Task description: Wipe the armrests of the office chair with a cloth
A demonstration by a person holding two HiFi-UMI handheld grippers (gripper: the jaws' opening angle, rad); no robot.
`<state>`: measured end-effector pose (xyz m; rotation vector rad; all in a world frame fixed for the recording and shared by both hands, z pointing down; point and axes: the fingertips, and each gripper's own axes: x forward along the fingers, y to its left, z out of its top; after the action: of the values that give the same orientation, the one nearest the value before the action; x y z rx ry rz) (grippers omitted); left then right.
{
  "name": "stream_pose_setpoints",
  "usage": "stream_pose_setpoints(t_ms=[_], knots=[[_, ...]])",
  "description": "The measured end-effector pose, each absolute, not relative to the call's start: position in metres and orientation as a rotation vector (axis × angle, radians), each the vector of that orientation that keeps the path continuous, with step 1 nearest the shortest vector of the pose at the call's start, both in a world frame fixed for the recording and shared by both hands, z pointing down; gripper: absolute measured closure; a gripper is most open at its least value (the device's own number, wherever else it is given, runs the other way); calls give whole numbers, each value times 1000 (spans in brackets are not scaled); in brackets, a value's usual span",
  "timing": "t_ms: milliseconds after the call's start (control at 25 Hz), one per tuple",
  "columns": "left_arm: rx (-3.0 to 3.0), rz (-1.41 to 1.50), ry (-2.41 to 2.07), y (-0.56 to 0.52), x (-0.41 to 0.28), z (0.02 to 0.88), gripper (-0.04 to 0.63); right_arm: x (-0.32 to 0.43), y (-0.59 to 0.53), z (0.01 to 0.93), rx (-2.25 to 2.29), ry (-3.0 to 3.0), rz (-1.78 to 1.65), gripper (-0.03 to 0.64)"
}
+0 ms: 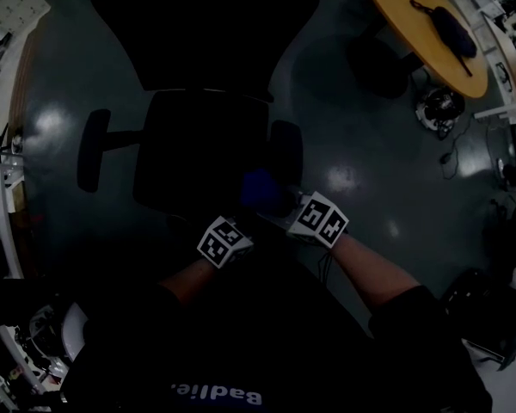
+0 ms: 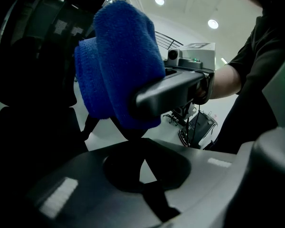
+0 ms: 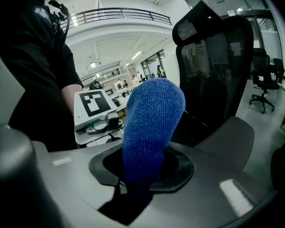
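One blue cloth [image 3: 152, 122] is gripped by the right gripper [image 3: 140, 175], its jaws closed tight on the lower end (the rest stands up as a rounded wad). The left gripper [image 2: 145, 175] is seen with jaws pressed together, nothing between them. One office chair [image 1: 202, 149] with two armrests is shown from above. The cloth is held at 7 o'clock of the right-hand armrest [image 1: 285, 151], well apart from the left-hand armrest [image 1: 93, 149]. One round table [image 1: 413, 24] is seen at 2 o'clock.
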<state>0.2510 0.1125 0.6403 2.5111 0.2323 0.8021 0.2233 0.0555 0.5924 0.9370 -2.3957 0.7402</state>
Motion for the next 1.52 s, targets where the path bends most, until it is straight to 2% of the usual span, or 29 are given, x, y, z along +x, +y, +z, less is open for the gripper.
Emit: stream_pose_setpoints(t_ms=[400, 720, 1120, 1520], knots=[[2509, 825, 208, 106, 249, 632, 575, 229, 70, 562, 913, -2450, 719, 492], [2537, 890, 217, 100, 241, 623, 575, 297, 16, 546, 1058, -2405, 579, 492], [2556, 945, 207, 90, 237, 618, 575, 382, -42, 559, 1260, -2307, 591, 492], [2574, 988, 244, 94, 245, 621, 575, 419, -53, 604, 1351, -2182, 665, 492]])
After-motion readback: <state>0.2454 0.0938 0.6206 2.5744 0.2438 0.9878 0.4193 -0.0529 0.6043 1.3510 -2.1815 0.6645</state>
